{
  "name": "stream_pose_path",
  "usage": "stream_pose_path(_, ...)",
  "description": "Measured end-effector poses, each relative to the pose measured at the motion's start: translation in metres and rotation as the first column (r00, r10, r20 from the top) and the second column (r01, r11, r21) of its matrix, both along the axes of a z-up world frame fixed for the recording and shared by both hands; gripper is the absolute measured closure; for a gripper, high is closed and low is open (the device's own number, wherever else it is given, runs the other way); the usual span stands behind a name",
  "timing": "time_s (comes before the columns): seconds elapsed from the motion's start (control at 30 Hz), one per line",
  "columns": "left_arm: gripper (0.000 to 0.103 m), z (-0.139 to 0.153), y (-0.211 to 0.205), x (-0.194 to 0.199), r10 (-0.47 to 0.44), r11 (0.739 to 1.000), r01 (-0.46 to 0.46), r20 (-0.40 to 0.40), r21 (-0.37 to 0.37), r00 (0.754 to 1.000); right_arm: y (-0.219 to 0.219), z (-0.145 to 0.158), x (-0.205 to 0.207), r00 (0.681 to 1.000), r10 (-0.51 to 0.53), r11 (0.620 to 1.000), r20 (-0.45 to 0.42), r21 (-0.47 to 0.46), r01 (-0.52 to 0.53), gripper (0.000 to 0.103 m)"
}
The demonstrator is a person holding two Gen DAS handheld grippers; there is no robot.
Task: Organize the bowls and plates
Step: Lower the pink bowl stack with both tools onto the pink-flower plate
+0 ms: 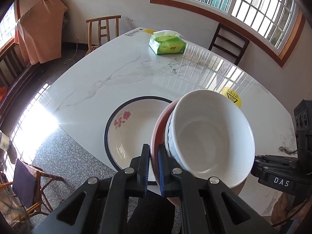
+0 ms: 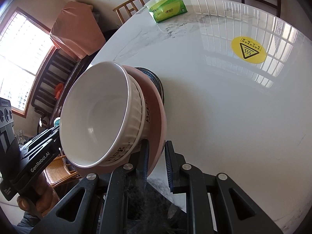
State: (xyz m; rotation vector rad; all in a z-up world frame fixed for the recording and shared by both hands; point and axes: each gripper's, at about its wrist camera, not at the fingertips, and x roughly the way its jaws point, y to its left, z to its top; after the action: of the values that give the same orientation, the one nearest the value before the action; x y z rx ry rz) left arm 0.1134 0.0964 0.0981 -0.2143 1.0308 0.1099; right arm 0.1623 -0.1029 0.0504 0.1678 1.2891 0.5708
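A pink plate carries three nested bowls: a smooth white bowl on top, a ribbed white one, and one with black lettering. The stack hangs tilted above the marble table. My left gripper is shut on the plate's left rim. On the opposite rim my right gripper is shut too. A white plate with a dark rim and a rose print lies on the table just left of the stack, partly hidden by it.
A green tissue pack lies at the table's far end, and a yellow warning sticker is on the top. Wooden chairs stand beyond the table, a wicker chair near its corner.
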Motion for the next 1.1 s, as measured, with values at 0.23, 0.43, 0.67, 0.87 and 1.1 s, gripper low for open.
stream_pose_path(0.23, 0.097, 0.004, 0.023, 0.001, 0.035, 0.999, -0.035, 0.012, 0.000, 0.999, 0.025, 0.005, 0.004, 0.999, 0.039, 0.999, 0.003, 0.004, -0.039, 0.085)
stream_pose_path(0.43, 0.097, 0.000, 0.033, 0.004, 0.049, 0.999, -0.049, 0.001, -0.008, 0.999, 0.037, 0.003, 0.008, 0.999, 0.054, 0.998, -0.002, 0.009, -0.054, 0.085)
stream_pose_path(0.67, 0.097, -0.003, 0.044, 0.006, 0.066, 0.998, -0.066, -0.003, -0.017, 0.998, 0.040, 0.001, 0.012, 0.998, 0.062, 0.998, -0.006, 0.011, -0.061, 0.085)
stream_pose_path(0.87, 0.097, -0.008, 0.053, 0.011, 0.076, 0.997, -0.076, -0.015, -0.029, 0.997, 0.045, 0.001, 0.014, 0.998, 0.069, 0.998, -0.010, 0.008, -0.069, 0.085)
stream_pose_path(1.1, 0.097, -0.015, 0.057, 0.015, 0.082, 0.996, -0.083, -0.035, -0.037, 0.996, 0.048, 0.002, 0.014, 0.997, 0.072, 0.997, -0.015, 0.003, -0.072, 0.085)
